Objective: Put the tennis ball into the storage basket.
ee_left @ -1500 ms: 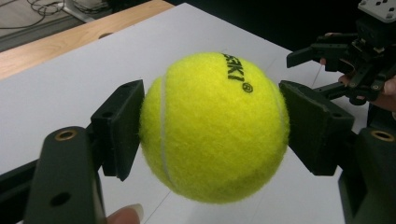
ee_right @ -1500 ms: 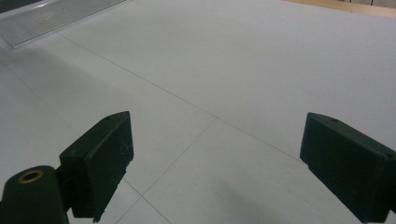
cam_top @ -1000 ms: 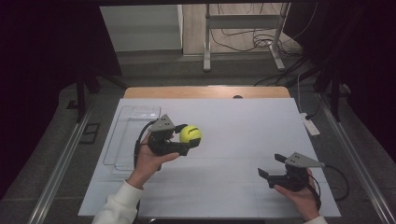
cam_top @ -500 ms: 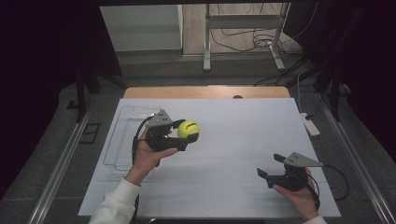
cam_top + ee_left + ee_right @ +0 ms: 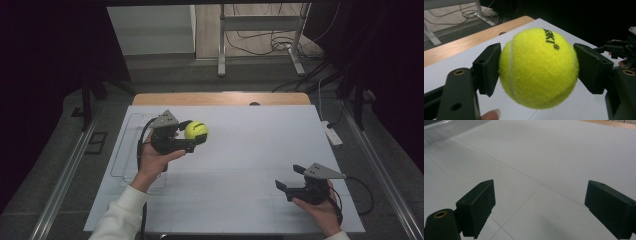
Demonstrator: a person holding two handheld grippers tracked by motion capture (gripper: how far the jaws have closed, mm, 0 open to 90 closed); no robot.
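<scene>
A yellow tennis ball (image 5: 196,131) (image 5: 537,67) with black lettering is clamped between the two black pads of my left gripper (image 5: 192,135) (image 5: 537,68), which holds it up above the white table cover, left of centre. The pads press on both sides of the ball. My right gripper (image 5: 291,177) (image 5: 539,207) rests low near the front right of the cover, its jaws wide apart with only bare white sheet between them.
A clear plastic tray (image 5: 126,150) (image 5: 446,130) lies at the left edge of the white cover (image 5: 260,145). A strip of wooden tabletop (image 5: 220,98) shows at the far edge. A white power strip (image 5: 332,134) sits past the right edge.
My left gripper has drifted slightly left and toward the far side with the ball still in it. The right gripper has stayed put.
</scene>
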